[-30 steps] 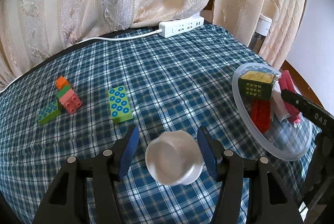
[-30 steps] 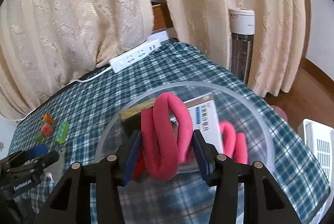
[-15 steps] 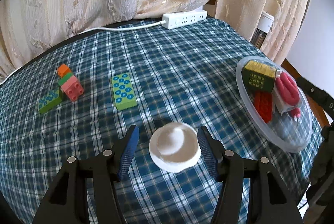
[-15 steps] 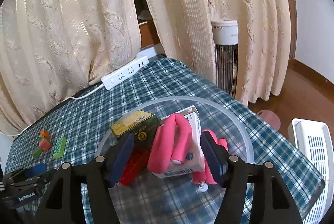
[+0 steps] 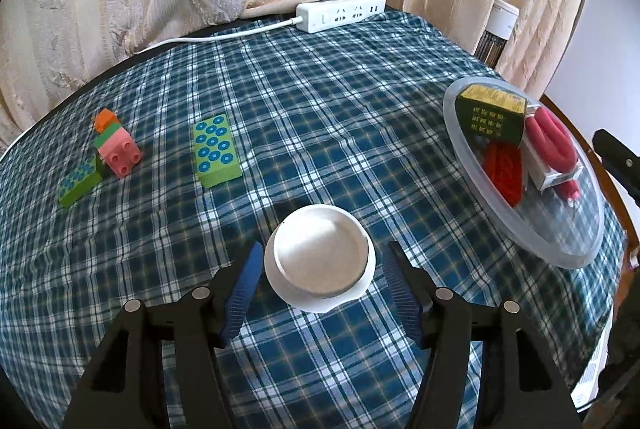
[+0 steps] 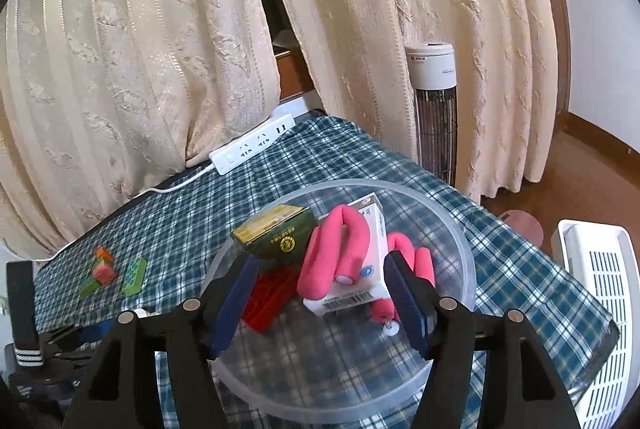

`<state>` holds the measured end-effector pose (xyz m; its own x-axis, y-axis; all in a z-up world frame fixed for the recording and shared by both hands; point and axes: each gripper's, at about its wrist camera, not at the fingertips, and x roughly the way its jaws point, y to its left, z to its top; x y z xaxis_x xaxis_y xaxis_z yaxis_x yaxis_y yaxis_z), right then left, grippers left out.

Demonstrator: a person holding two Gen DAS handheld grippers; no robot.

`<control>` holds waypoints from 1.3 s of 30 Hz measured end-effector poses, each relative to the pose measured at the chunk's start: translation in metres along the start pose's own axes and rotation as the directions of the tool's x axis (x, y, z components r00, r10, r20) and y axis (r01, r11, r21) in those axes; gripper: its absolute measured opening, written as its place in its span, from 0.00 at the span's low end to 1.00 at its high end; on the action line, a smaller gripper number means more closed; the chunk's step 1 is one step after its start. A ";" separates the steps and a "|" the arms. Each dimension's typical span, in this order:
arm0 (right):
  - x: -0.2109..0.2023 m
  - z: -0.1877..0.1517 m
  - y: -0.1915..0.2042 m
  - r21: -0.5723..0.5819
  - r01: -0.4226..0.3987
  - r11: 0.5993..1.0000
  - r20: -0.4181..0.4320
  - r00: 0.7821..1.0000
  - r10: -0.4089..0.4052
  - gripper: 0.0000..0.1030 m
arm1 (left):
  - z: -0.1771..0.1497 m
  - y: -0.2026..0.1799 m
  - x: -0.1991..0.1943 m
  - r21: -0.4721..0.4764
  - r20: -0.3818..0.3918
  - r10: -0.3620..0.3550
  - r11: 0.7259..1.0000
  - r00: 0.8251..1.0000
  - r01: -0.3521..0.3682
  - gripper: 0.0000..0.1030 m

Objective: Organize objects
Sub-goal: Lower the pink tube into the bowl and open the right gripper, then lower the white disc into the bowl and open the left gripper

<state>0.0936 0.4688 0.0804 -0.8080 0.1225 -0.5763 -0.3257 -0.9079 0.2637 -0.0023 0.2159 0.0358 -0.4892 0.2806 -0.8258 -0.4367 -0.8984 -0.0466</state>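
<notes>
A small white round cup [image 5: 320, 261] stands on the checked tablecloth between the fingers of my left gripper [image 5: 324, 249]. The jaws are opening, with a gap on each side of the cup. My right gripper [image 6: 320, 261] hangs open just above a clear plastic bowl [image 6: 460, 241], holding nothing. In the bowl, a pink foam rope [image 6: 332, 249] is draped over a white box [image 6: 372, 229], beside a dark green box [image 6: 280, 233] and a red brick [image 6: 268, 297]. The left wrist view has the bowl [image 5: 452, 101] at the right.
Loose bricks lie at the left: a large green one [image 5: 216, 151], a pink one [image 5: 120, 151], a small green one [image 5: 78, 181], an orange one [image 5: 105, 118]. A white power strip [image 5: 340, 15] lies by the curtain. A tower heater [image 6: 434, 109] and white basket [image 6: 596, 289] stand off the table.
My right gripper opened, let go of the pink rope into the bowl and drew back. The white cup went from tilted in my left jaws to standing on the cloth, jaws now wider.
</notes>
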 end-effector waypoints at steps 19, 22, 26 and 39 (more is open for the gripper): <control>-0.001 -0.007 -0.004 0.013 -0.014 1.000 -0.010 1.000 0.014 0.68 | 0.003 -0.012 -0.001 0.056 0.036 0.029 0.998 0.999 -0.031 0.50; -0.004 -0.008 -0.008 0.021 -0.013 1.000 -0.005 1.000 0.014 0.68 | 0.009 -0.020 -0.008 0.072 0.054 0.016 0.997 0.998 -0.020 0.50; -0.008 -0.008 -0.013 0.029 -0.012 1.000 0.005 1.000 0.012 0.68 | 0.015 -0.035 -0.015 0.105 0.072 -0.006 0.994 0.997 -0.002 0.50; -0.015 -0.007 -0.039 0.070 -0.007 0.997 0.023 1.000 0.005 0.68 | 0.033 -0.089 -0.027 0.189 0.085 -0.119 0.977 0.989 0.101 0.50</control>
<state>0.1219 0.4996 0.0739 -0.8208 0.1268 -0.5570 -0.3539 -0.8783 0.3215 0.0248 0.2998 0.0807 -0.4964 0.4135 -0.7633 -0.6187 -0.7853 -0.0230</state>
